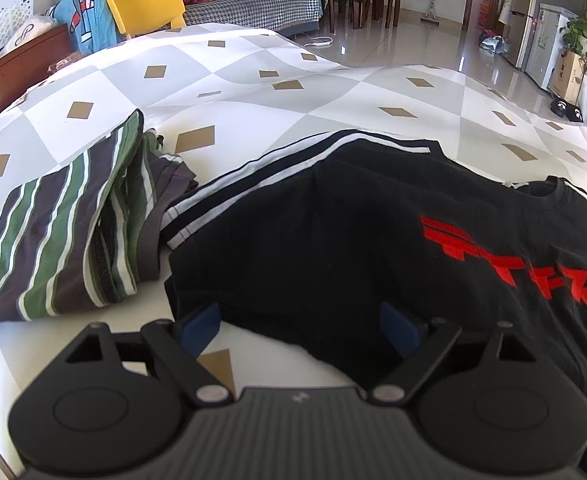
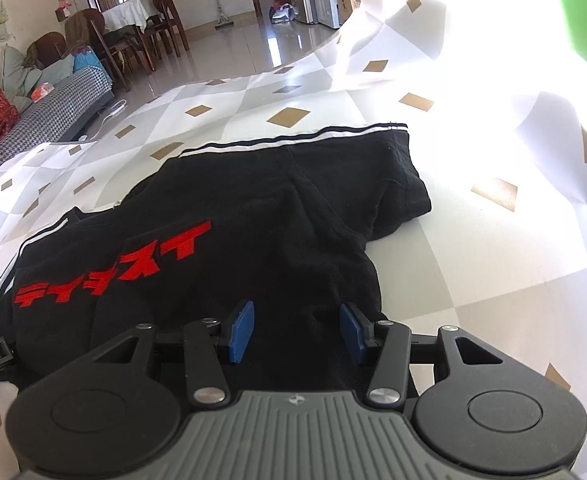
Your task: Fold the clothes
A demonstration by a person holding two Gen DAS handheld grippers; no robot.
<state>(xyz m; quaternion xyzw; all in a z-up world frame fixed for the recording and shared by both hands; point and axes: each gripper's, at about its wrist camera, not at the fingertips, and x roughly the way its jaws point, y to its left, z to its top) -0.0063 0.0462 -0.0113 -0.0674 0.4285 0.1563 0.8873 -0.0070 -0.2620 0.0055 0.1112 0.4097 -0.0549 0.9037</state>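
Observation:
A black T-shirt (image 1: 333,232) with red lettering and white-striped sleeves lies spread flat on the checked table cover (image 1: 253,92). In the left wrist view my left gripper (image 1: 299,330) stands wide open at the shirt's near left corner; its hem lies between the blue pads (image 1: 199,328) without being pinched. In the right wrist view the same shirt (image 2: 277,208) fills the middle. My right gripper (image 2: 297,332) hovers over its near right part, jaws partly apart. The blue pads (image 2: 241,330) sit just above the dark cloth and press on nothing that I can see.
A folded green, grey and white striped garment (image 1: 65,232) lies left of the black shirt. Beyond the table stand a yellow chair (image 1: 145,4), a sofa (image 1: 253,4) with clothes, and a dining set (image 2: 133,28). A green object (image 2: 581,20) shows at the far right.

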